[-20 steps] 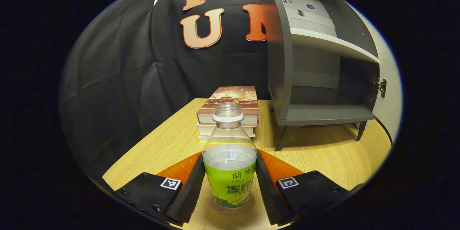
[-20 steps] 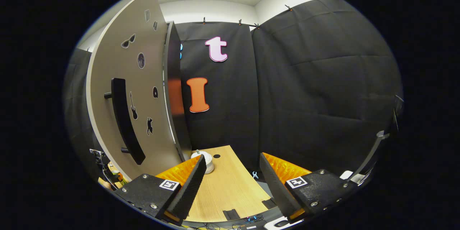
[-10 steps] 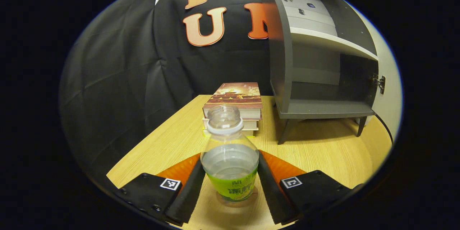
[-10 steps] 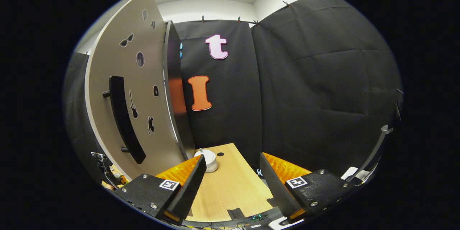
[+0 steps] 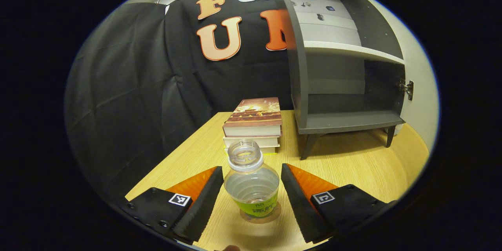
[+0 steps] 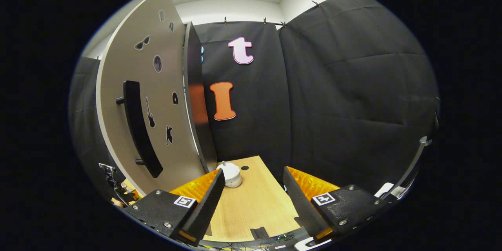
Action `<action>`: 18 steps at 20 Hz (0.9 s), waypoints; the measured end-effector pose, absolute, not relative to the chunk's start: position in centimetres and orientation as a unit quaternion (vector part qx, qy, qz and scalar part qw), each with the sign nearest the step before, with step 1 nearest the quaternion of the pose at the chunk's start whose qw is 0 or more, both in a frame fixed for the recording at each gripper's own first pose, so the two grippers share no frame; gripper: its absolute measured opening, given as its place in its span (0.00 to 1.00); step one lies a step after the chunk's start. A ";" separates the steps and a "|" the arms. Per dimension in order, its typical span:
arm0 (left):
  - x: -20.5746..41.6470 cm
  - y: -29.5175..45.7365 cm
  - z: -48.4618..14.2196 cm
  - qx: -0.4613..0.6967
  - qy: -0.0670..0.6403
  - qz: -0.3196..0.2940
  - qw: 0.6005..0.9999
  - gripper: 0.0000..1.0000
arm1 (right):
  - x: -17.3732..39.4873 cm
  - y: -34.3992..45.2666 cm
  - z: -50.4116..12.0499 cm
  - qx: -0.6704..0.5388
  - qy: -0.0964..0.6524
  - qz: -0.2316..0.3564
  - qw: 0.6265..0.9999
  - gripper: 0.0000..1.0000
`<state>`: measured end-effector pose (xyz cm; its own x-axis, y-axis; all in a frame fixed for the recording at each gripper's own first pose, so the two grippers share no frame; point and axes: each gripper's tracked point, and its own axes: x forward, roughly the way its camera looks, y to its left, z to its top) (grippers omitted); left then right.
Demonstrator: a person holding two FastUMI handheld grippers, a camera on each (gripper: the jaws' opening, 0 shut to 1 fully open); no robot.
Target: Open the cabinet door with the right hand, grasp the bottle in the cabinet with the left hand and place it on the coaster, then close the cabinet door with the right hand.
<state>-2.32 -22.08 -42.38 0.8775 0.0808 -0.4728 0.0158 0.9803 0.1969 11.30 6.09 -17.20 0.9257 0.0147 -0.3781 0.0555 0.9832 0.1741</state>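
Green-labelled bottle (image 5: 251, 183) now stands on the coaster (image 5: 262, 217) at 6 o'clock, freed: the left gripper (image 5: 251, 198) has spread wide since a second ago and is lifting back. Placing looks done. The right gripper (image 6: 254, 200) hangs wide, empty, with the door (image 6: 145, 106) and its handle (image 6: 140, 128) at 9 o'clock, still to close.

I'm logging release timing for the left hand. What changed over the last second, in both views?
The left gripper opened off the bottle and rose and backed away, leaving it standing on the coaster. The right gripper stayed open, drifting slightly. The cabinet door is still open; the books are unmoved.
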 end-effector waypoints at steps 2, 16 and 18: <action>-2.7 -22.4 -41.3 0.093 0.241 0.016 0.966 0.97 | 11.4 6.1 -17.3 0.092 0.192 -0.005 0.977 0.93; -5.4 -20.9 -22.4 0.069 0.106 0.045 0.991 0.97 | 11.9 10.7 -19.8 0.082 0.208 0.058 0.973 0.99; -6.0 -20.8 -18.3 0.081 0.082 0.040 0.993 0.96 | 12.1 11.8 -20.0 0.077 0.209 0.066 0.973 0.93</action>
<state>-6.03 -20.76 -18.27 0.9833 0.0925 -0.1570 -0.0658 0.9837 0.1673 12.12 11.75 -20.04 0.9040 0.1607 -0.3962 -0.0962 0.9793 0.1778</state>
